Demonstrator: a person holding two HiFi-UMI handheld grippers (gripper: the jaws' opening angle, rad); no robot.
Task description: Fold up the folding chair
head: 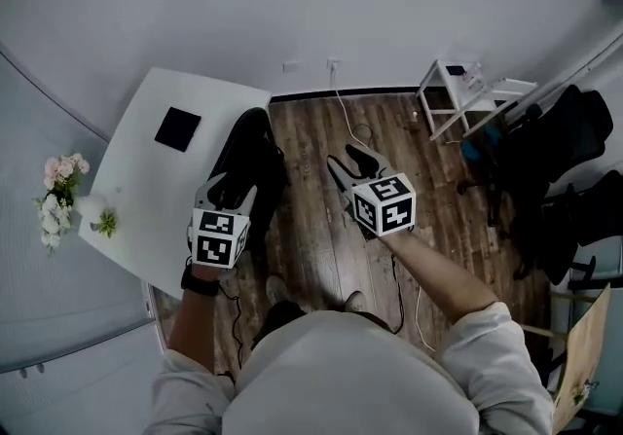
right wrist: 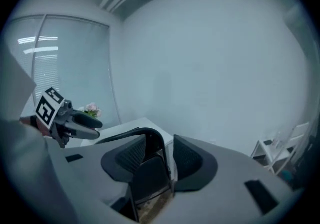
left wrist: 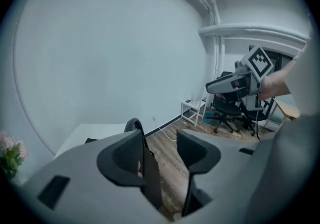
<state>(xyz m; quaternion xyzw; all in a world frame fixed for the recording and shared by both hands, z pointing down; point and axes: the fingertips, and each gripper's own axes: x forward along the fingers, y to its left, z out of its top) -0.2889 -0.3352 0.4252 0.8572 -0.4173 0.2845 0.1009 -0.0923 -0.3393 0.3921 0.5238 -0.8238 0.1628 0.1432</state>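
The black folding chair (head: pixel 250 163) stands on the wooden floor against the white table (head: pixel 136 192). My left gripper (head: pixel 230 194) is at the chair's near side. In the left gripper view (left wrist: pixel 160 150) the chair (left wrist: pixel 149 173) shows edge-on as a thin slab close to the left jaw, with bare floor between it and the right jaw, so the jaws are open. My right gripper (head: pixel 348 166) hovers to the chair's right, apart from it and open. In the right gripper view (right wrist: pixel 160 154) the chair's curved top tube (right wrist: pixel 146 137) shows beyond the jaws.
A black square pad (head: pixel 177 128) and flowers (head: pixel 60 192) are on the table. A white rack (head: pixel 456 97) and black office chairs (head: pixel 565 175) crowd the right. A white cable (head: pixel 345 120) runs across the floor from the wall.
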